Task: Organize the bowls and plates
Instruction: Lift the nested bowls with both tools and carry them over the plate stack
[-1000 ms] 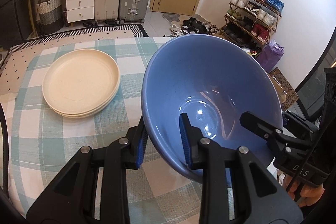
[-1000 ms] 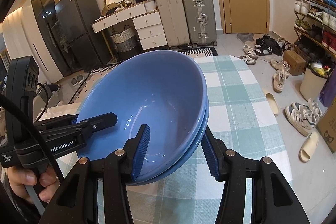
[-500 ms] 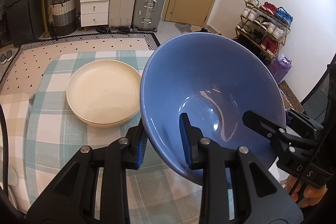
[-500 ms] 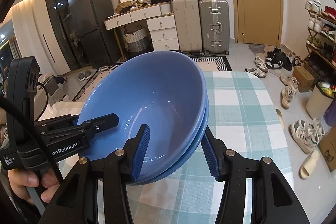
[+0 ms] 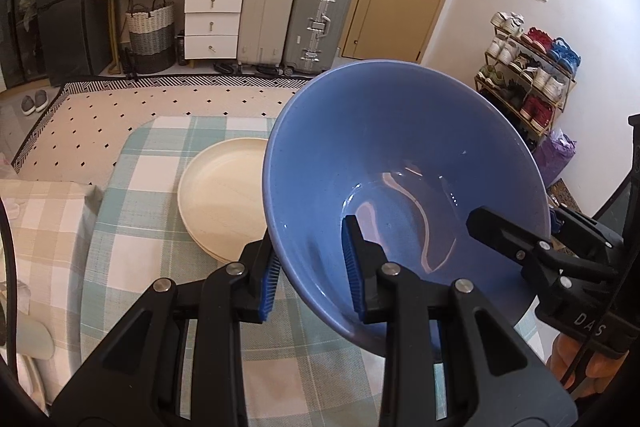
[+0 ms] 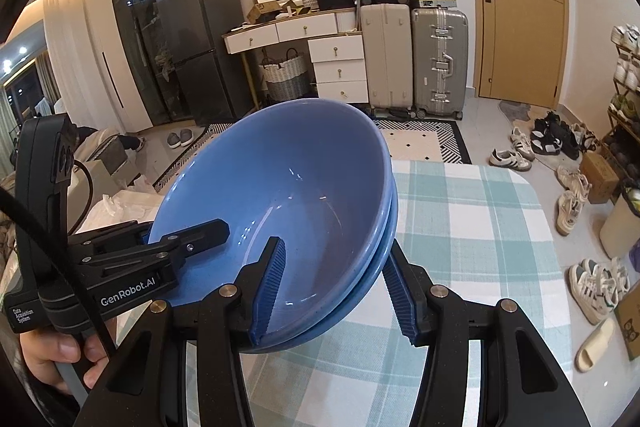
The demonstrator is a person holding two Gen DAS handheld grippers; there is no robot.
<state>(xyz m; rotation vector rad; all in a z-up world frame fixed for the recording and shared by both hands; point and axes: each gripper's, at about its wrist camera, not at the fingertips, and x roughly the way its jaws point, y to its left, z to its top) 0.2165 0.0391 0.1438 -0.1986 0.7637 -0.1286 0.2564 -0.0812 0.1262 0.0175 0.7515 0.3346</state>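
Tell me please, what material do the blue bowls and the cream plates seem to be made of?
Blue bowls: probably glazed ceramic; glossy, with sharp light reflections inside. Cream plates: matte, no glare, perhaps plastic or a fibre composite; the look alone cannot settle it.

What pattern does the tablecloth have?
The tablecloth has a teal-and-white check, clearest in the right wrist view.
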